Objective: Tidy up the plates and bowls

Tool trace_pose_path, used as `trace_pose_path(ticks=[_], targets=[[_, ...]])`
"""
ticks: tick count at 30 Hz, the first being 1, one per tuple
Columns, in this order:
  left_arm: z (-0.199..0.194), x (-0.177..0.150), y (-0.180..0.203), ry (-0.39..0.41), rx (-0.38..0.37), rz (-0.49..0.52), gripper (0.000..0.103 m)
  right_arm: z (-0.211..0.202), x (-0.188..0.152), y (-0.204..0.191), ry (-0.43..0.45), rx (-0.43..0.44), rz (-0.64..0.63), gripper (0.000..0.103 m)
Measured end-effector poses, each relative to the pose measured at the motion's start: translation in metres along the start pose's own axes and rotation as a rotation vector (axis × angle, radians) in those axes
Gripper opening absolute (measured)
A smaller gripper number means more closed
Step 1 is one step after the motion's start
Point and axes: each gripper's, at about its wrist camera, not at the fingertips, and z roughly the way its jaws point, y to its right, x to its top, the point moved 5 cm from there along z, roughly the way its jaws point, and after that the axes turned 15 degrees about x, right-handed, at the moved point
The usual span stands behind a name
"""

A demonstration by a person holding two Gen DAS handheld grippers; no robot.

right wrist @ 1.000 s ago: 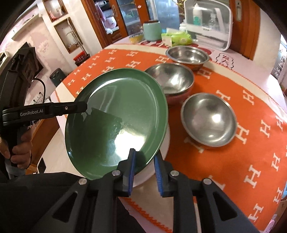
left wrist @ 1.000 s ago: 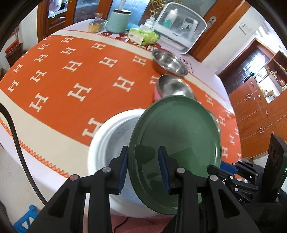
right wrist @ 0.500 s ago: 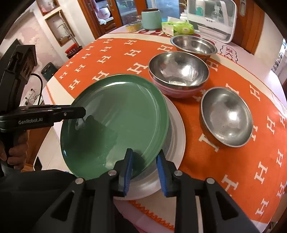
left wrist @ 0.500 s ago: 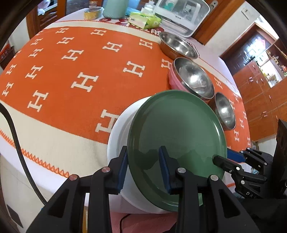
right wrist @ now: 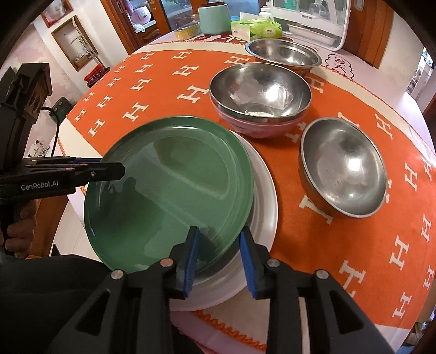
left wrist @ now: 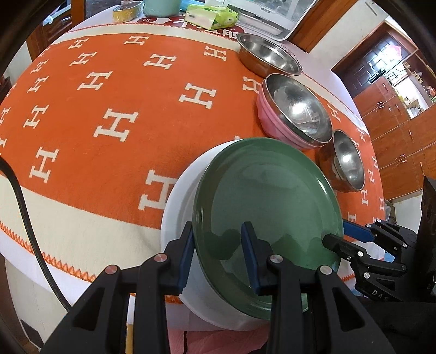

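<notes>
A green plate [left wrist: 269,196] [right wrist: 169,188] lies on a larger white plate [left wrist: 177,201] [right wrist: 264,190] at the table's near edge. My left gripper [left wrist: 218,245] is open, its jaws astride the green plate's near rim. My right gripper [right wrist: 218,250] is open too, its jaws astride the plate's rim on the other side. It shows in the left wrist view [left wrist: 338,242]. A steel bowl nested in a pink bowl [right wrist: 260,95] [left wrist: 297,109], a small steel bowl [right wrist: 343,166] [left wrist: 347,160] and a shallow steel bowl [right wrist: 283,54] [left wrist: 268,58] stand beyond.
The table carries an orange cloth with white H marks [left wrist: 114,114]. At the far edge stand a mint canister [right wrist: 214,19], a tissue pack [right wrist: 256,28], a yellow dish [right wrist: 186,32] and a white dish rack [right wrist: 310,21]. Wooden cabinets [left wrist: 403,122] stand to the right.
The green plate came down from a tilt and now lies flat on the white plate. Both grippers' jaws have widened around its rim.
</notes>
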Motion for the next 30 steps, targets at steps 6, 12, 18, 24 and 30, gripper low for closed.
trace_pose_path(ticks=[6,12,18,24,30], targets=[[-0.001,0.002,0.001,-0.005,0.013,-0.002,0.036,0.0,0.001,0.003,-0.006,0.017,-0.014,0.036],[-0.004,0.001,0.003,0.003,0.033,-0.025,0.043,-0.004,0.001,0.005,-0.006,0.031,-0.043,0.041],[-0.018,-0.002,0.009,0.048,0.066,-0.043,0.049,-0.008,-0.001,0.008,-0.006,0.059,-0.076,0.042],[-0.03,-0.008,0.015,0.079,0.117,-0.08,0.05,-0.009,-0.002,0.009,-0.011,0.102,-0.123,0.044],[-0.041,-0.01,0.018,0.101,0.164,-0.147,0.05,-0.014,-0.001,0.013,0.0,0.146,-0.164,0.047]])
